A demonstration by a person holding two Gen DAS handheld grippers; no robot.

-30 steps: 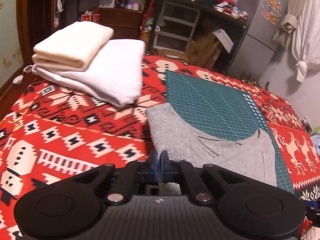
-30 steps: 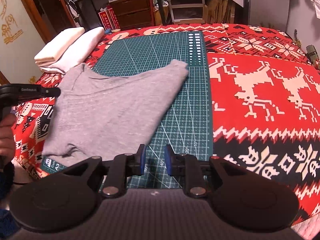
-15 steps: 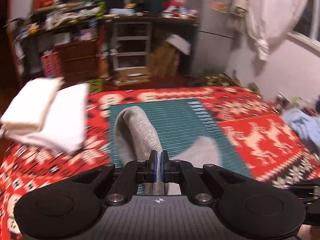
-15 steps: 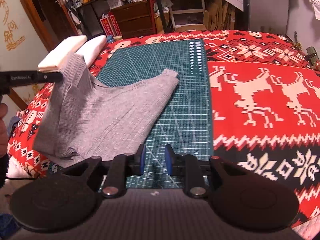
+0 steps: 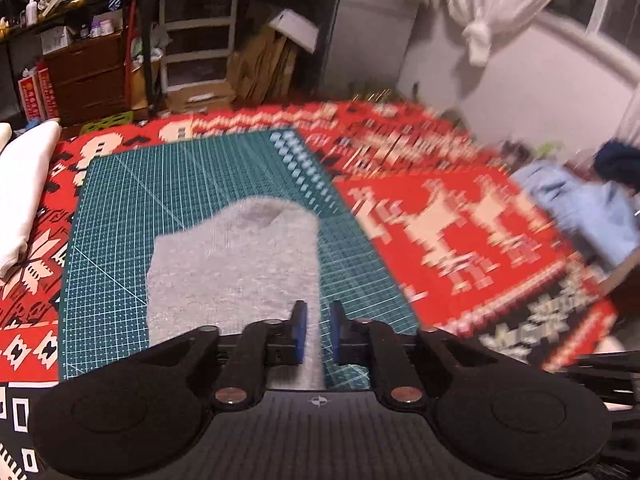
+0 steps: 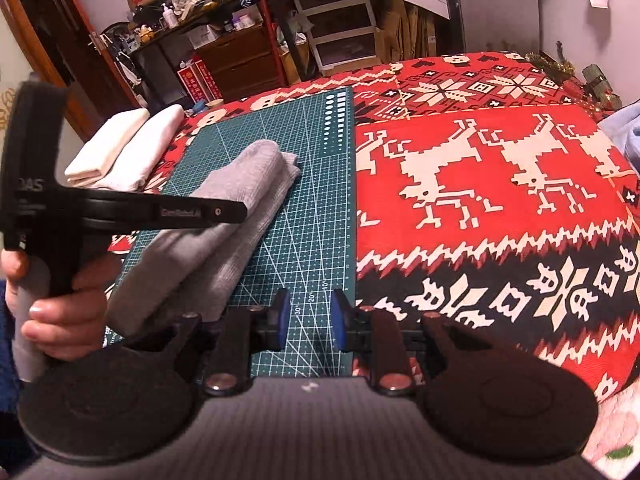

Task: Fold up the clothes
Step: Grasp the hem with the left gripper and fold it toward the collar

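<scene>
**A:** What's nearest you right now?

**Me:** My two tools. The right gripper (image 6: 308, 318) hangs over the near edge of the green cutting mat (image 6: 320, 200), its blue pads apart with bare mat showing between them, holding nothing. The left gripper (image 5: 318, 332) sits over the near end of the grey garment (image 5: 236, 264). Its pads stand apart too, and the cloth's right edge runs beneath the gap; nothing looks pinched, though I can't see for certain whether a pad touches the fabric.

**A:** And the garment?

**Me:** It lies on the mat as a long, narrow bundle, layered over itself, running away from me. In the right view my hand (image 6: 60, 304) and the left tool cross in front of its near end.

**A:** So what stage is this?

**Me:** I'd judge a lengthwise fold is down and both grippers are free. What remains looks like shortening the strip: each gripper would need a clean bite on a near corner, catching all layers.

**A:** Further back?

**Me:** Two folded white cloths (image 6: 128, 148) lie on the red patterned blanket (image 6: 480, 200), left of the mat.
</scene>
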